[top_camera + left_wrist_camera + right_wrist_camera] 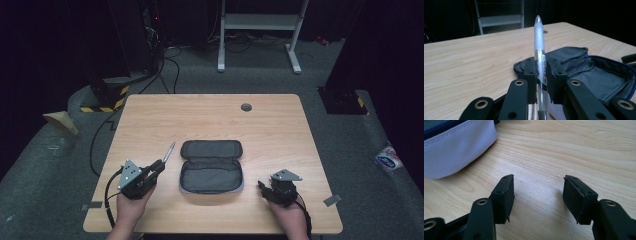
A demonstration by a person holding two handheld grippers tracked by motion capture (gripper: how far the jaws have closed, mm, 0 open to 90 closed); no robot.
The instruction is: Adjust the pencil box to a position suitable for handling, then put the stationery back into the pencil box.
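A person at a wooden worktop (150,120) held a pen (539,47) clamped in the left claw (159,166), its jaws shut tight on the clear barrel, the frosted end pointing up and away toward the far edge. The pen stood just left of an open pouch (211,167) lying flat at the middle of the worktop, lid folded back, grey lining bare. The right claw (537,192) sat low over bare wood at the pouch's right, jaws about half open and holding nothing.

The step in hand looked like putting the pen into the pouch. Done well, it would call for swinging the pen to lie along the pouch's long side, lowering it into the near compartment rather than across the hinge, and letting go only once the barrel rested on the lining. The zipper rim (609,62) stood raised, so the tip could catch there if brought in too low. The right claw was near enough to steady the pouch's end.

Room was ample: open wood lay on every side, with only a small grommet (246,107) near the far edge. Both hands worked close to the near edge.
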